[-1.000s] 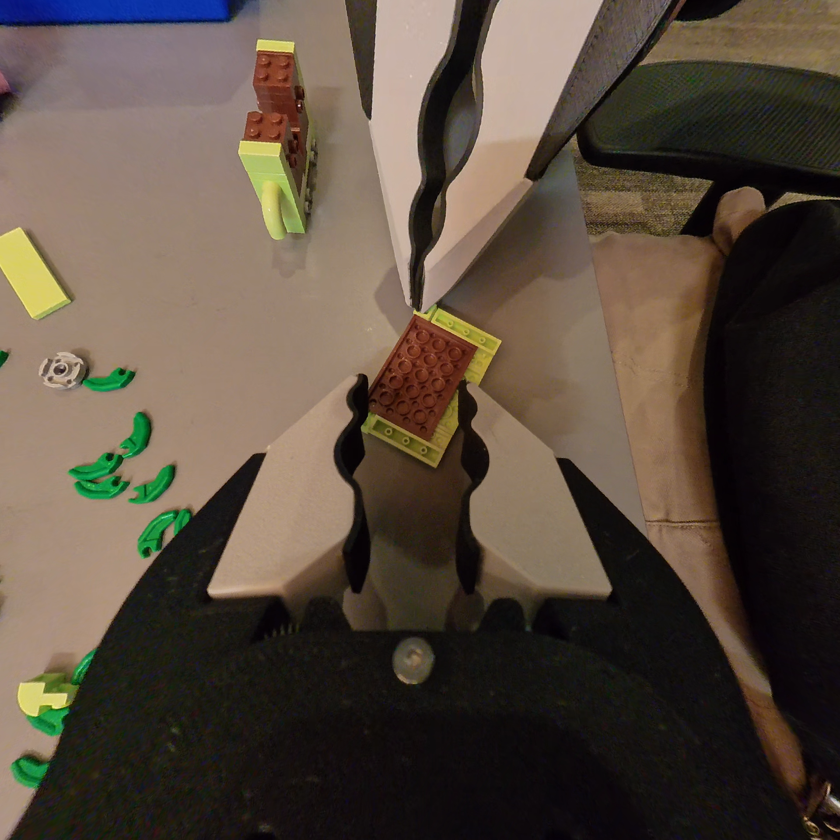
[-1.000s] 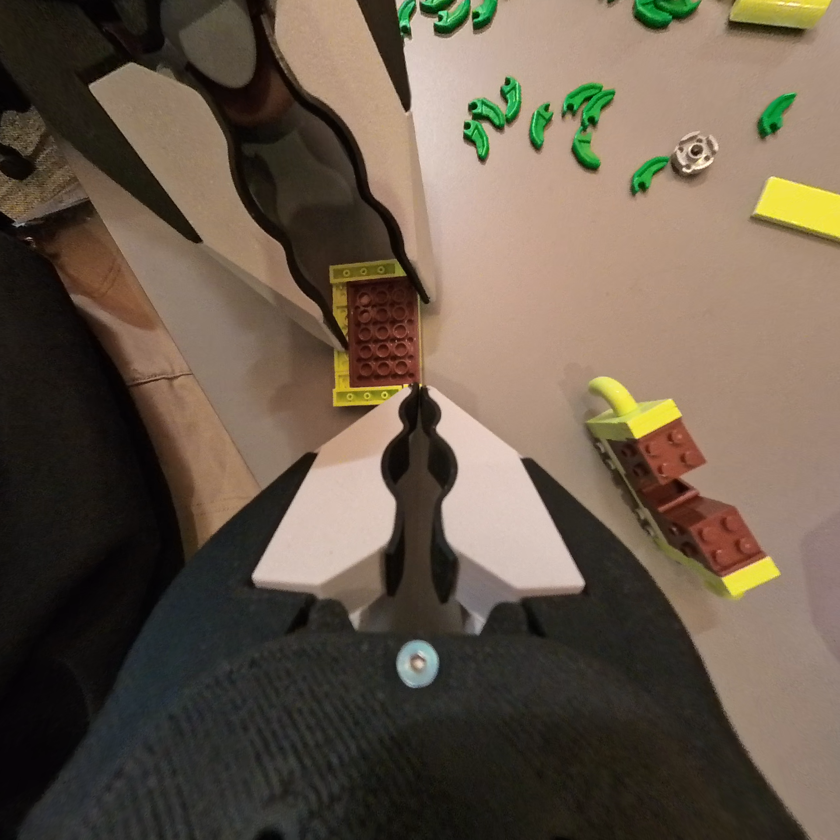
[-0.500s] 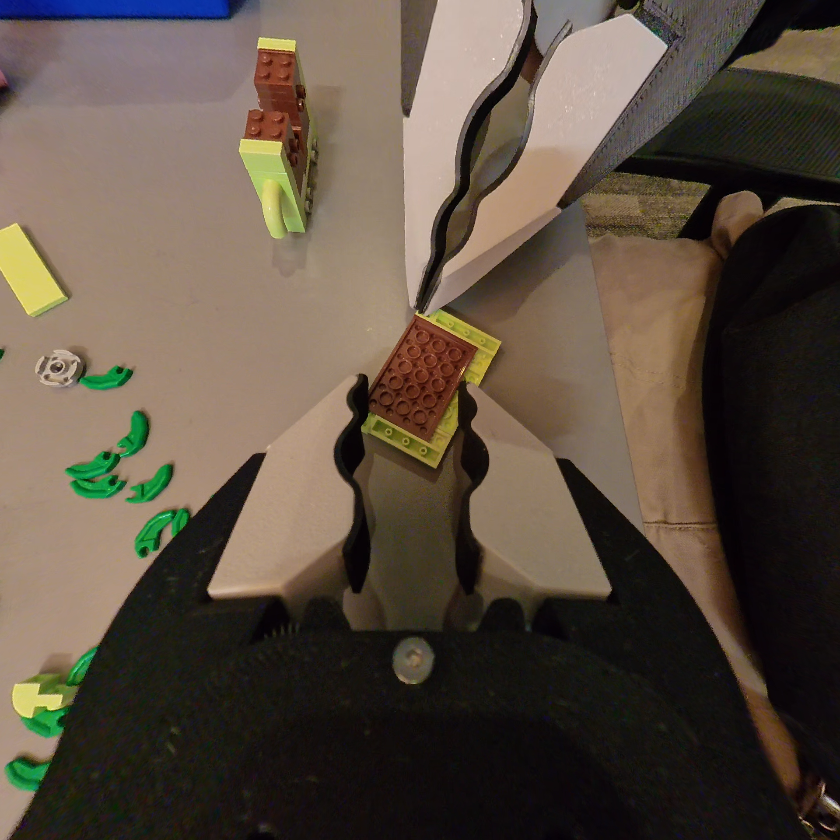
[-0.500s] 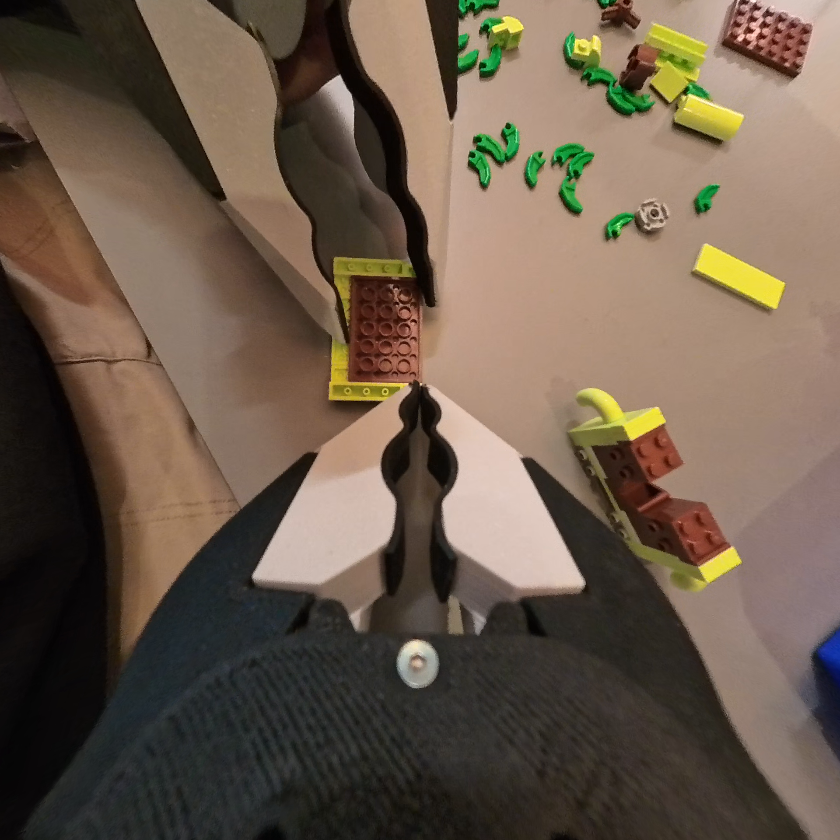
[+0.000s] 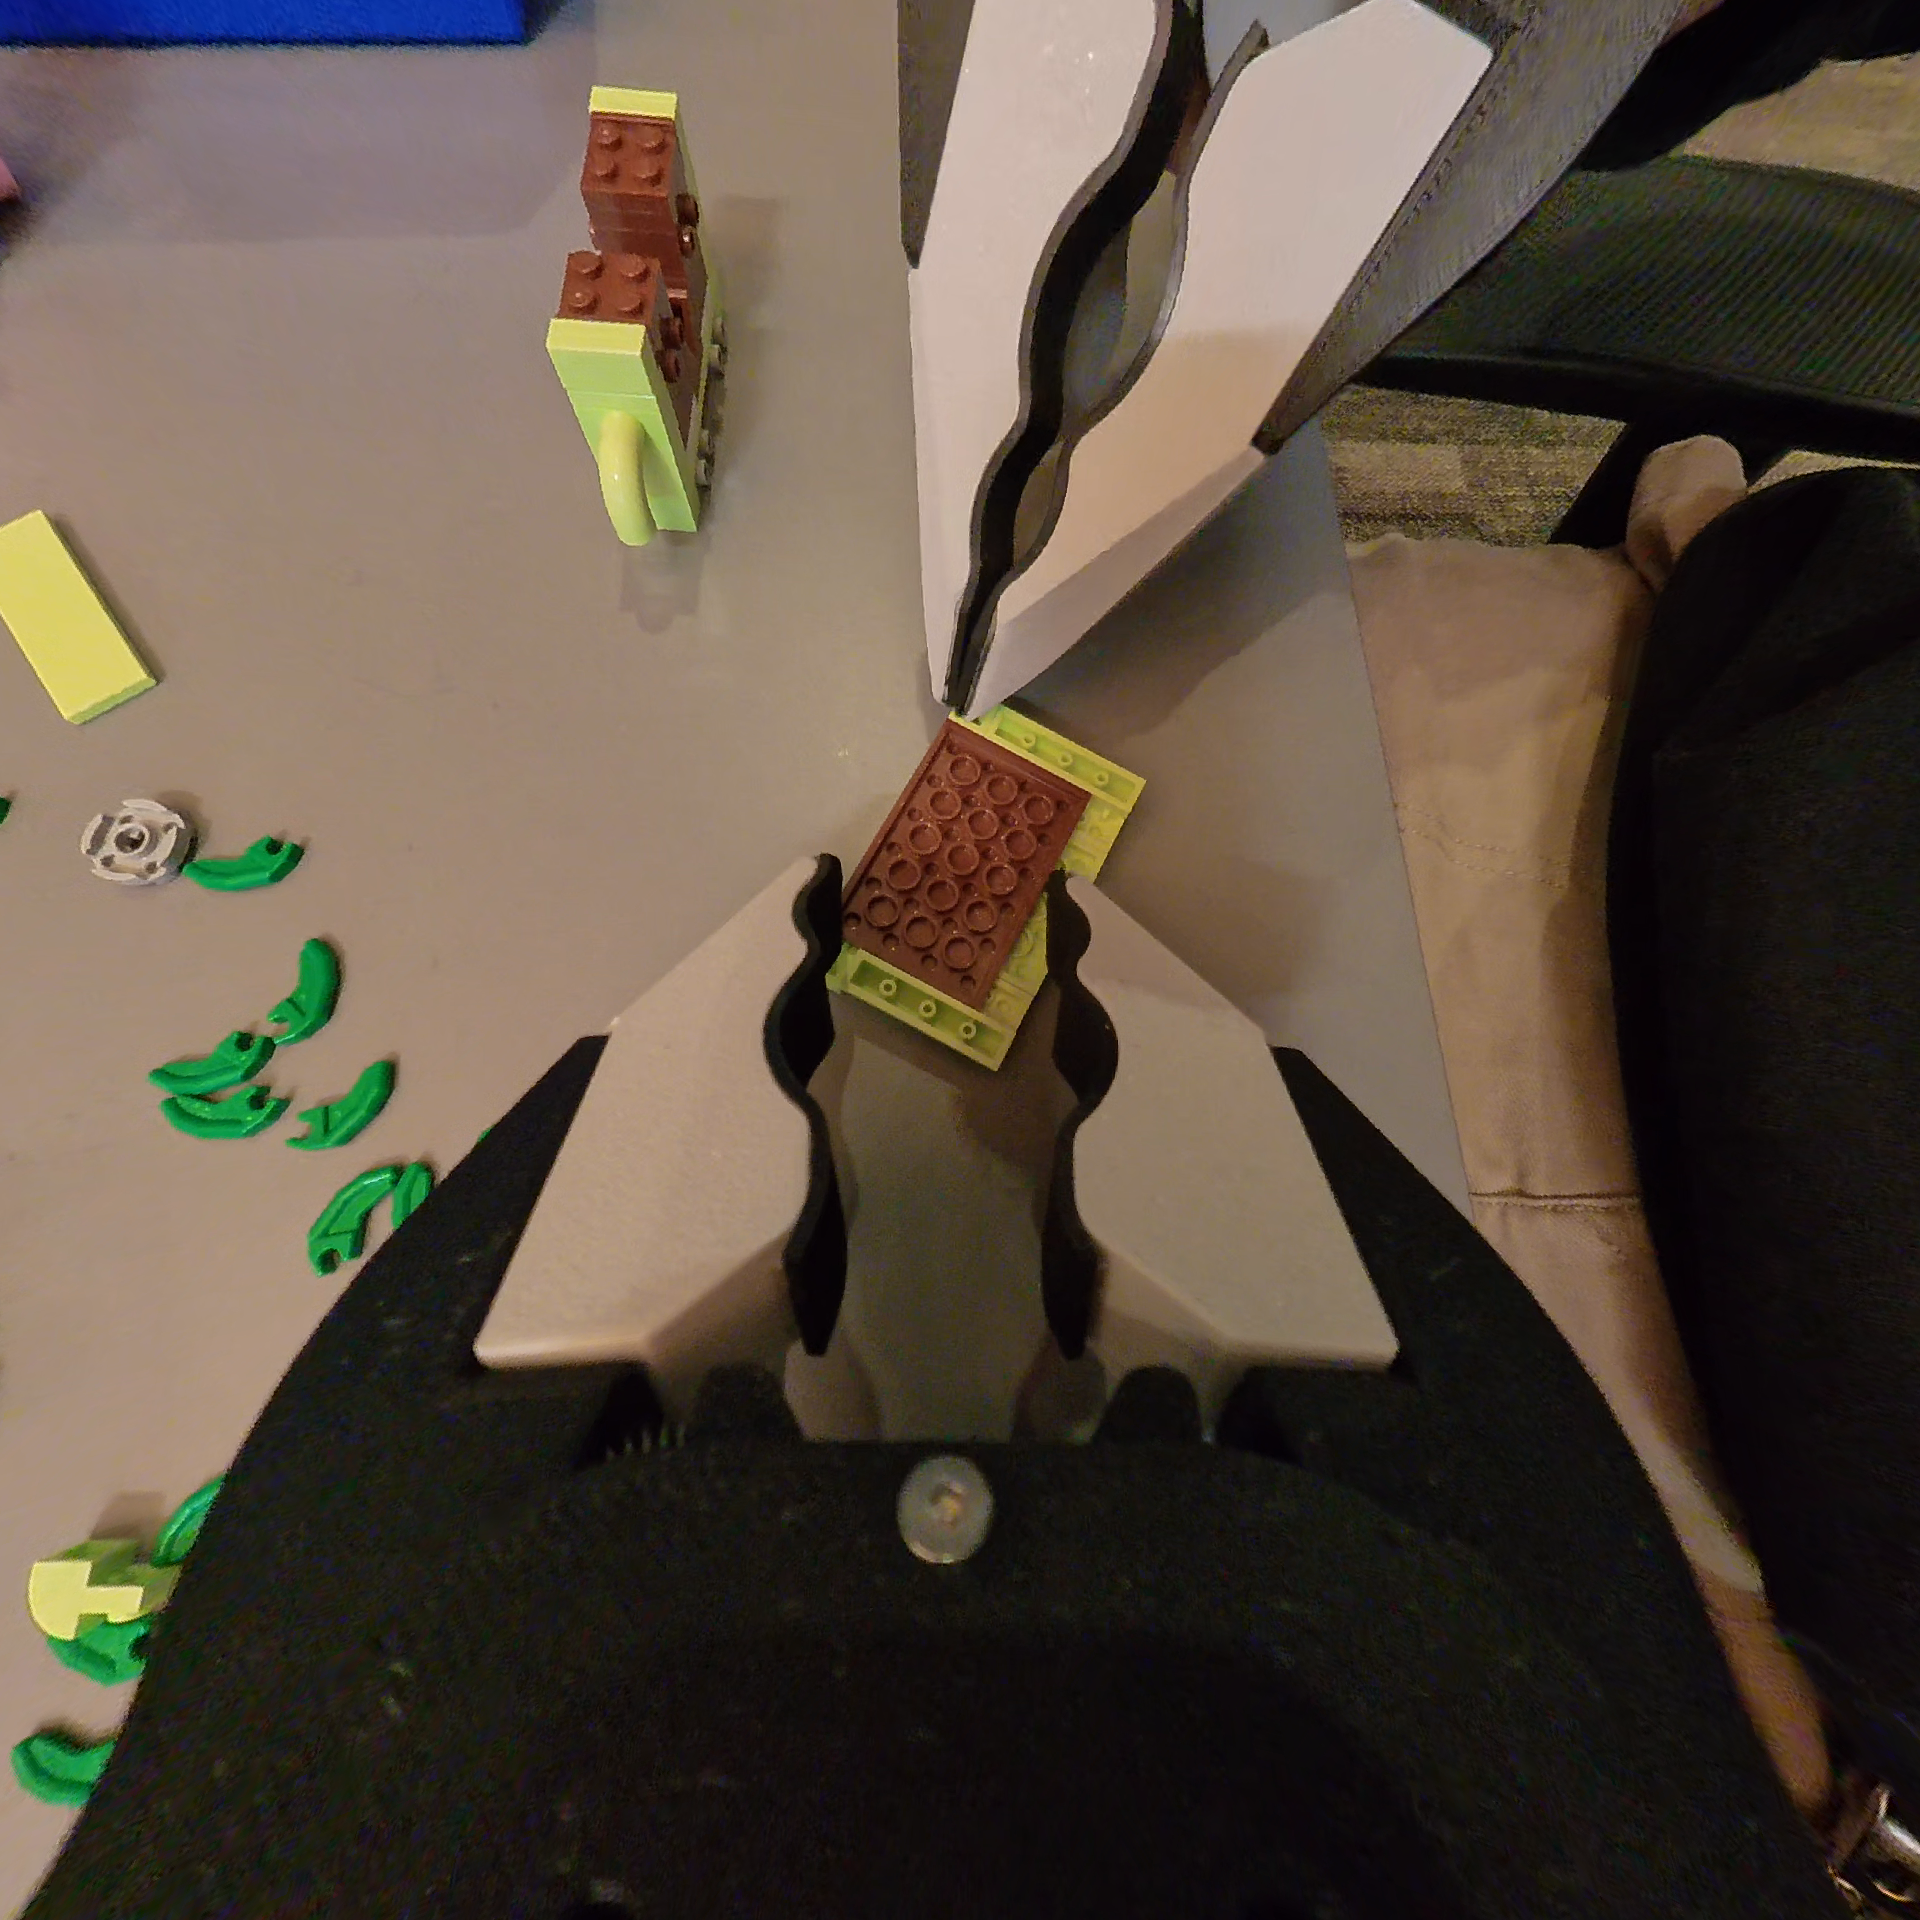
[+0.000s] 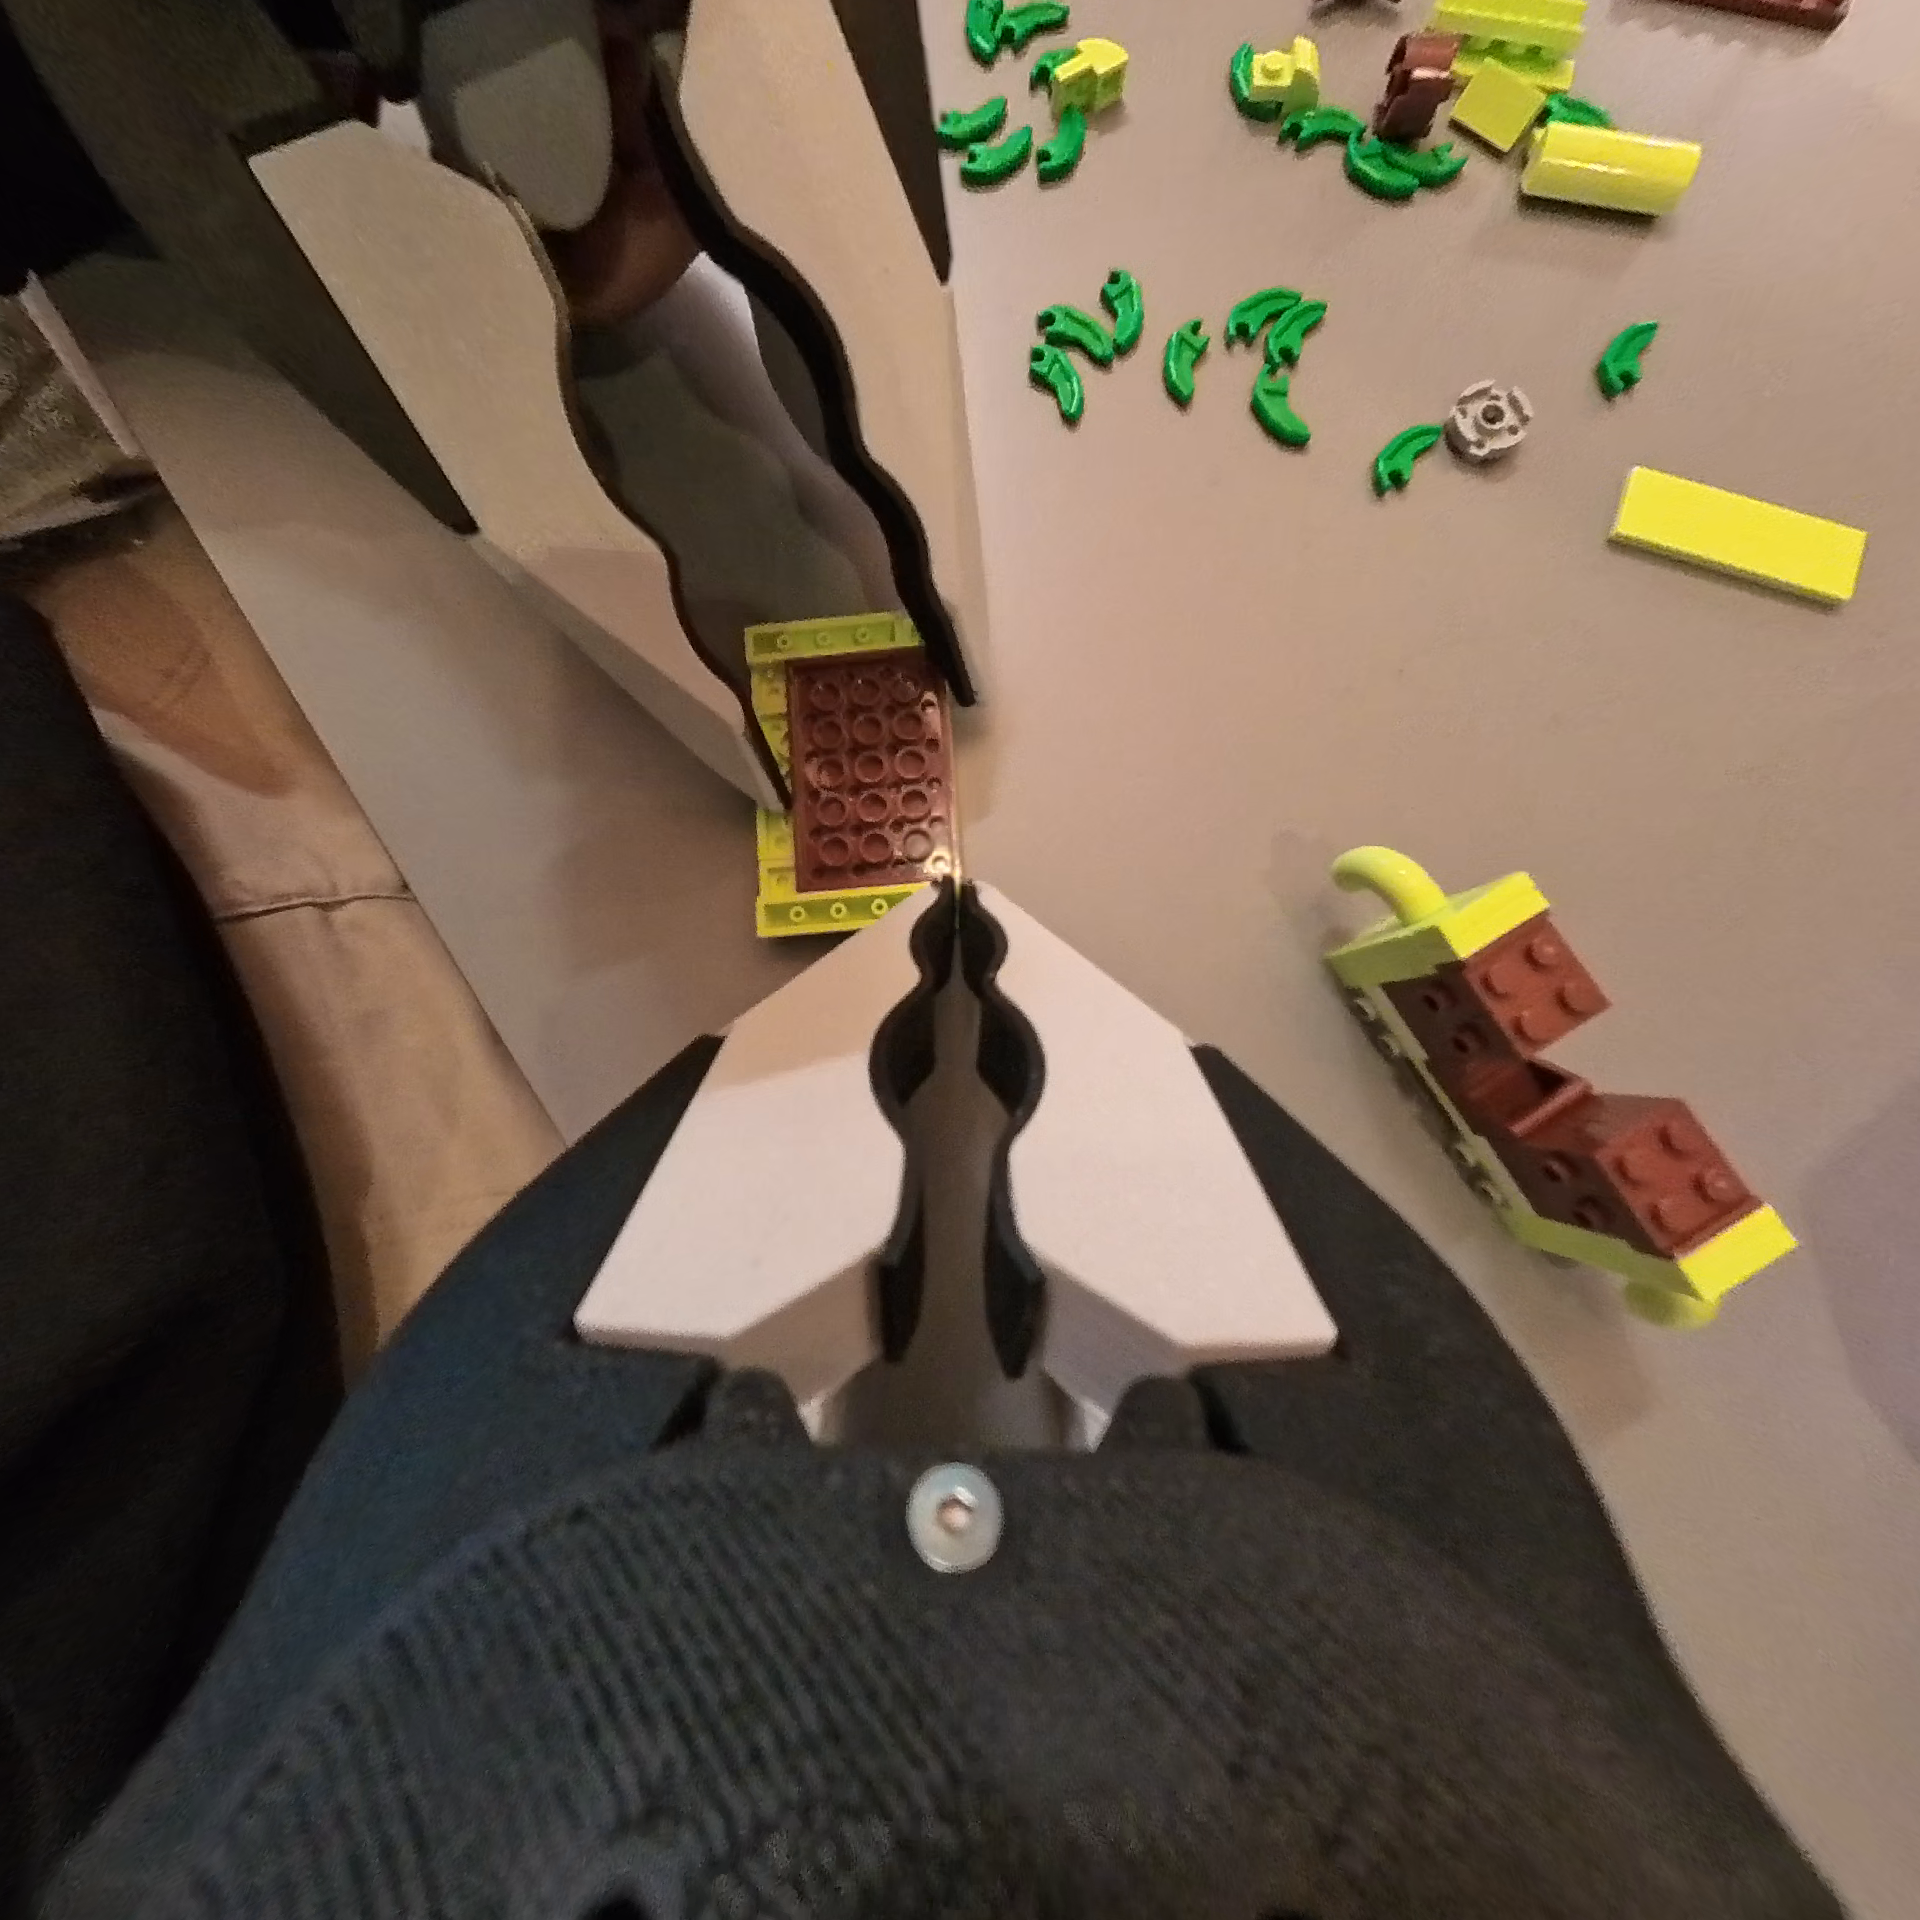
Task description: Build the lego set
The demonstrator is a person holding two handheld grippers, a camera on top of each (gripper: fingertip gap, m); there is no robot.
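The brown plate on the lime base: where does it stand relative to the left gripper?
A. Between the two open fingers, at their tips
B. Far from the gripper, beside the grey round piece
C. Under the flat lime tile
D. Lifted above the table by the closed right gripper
A: in the left wrist view the brown plate on its lime base sits between the tips of the open left gripper.

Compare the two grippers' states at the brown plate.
The left gripper is open, its fingers either side of the brown plate; the right gripper is shut, holding nothing. The left straddles the plate's near end; the right's tip sits at its far corner. Both are grey with black pads.
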